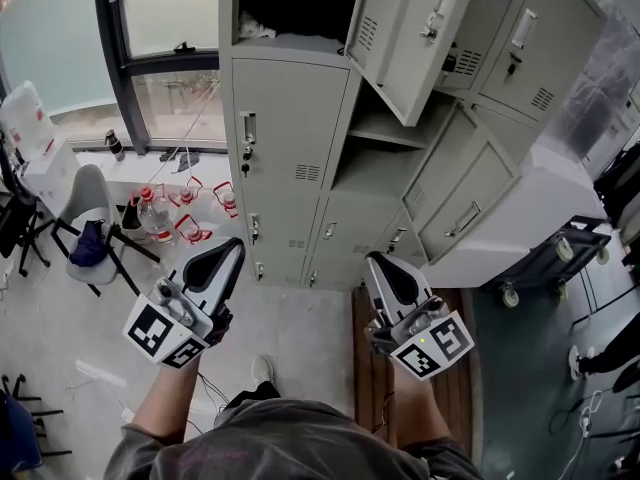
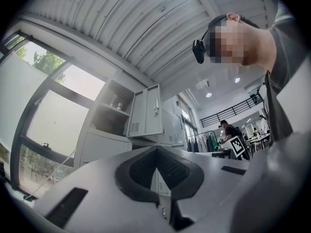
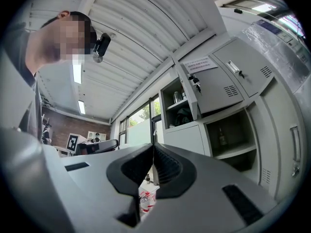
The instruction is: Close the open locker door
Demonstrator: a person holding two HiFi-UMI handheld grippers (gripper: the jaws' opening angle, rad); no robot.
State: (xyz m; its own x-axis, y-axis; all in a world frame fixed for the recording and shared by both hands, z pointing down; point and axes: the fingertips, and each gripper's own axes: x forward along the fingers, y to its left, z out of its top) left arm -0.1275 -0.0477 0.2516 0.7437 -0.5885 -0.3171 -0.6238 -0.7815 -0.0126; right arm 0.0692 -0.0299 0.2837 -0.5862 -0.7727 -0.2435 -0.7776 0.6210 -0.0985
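A bank of grey lockers (image 1: 290,138) stands in front of me. One upper door (image 1: 405,28) hangs open and swings out to the right, above an open compartment with a shelf (image 1: 385,133). The same door shows in the left gripper view (image 2: 146,110) and the right gripper view (image 3: 214,89). My left gripper (image 1: 235,248) (image 2: 156,149) is held low before the lockers, jaws shut and empty. My right gripper (image 1: 373,261) (image 3: 154,147) is beside it, also shut on nothing. Both are well short of the door.
A top-left compartment (image 1: 290,3) is open with dark things inside. A folding chair (image 1: 90,218) and a pack of water bottles (image 1: 165,208) stand at the left by the window. A wheeled cart (image 1: 560,258) is at the right. A wooden board (image 1: 370,368) lies by my feet.
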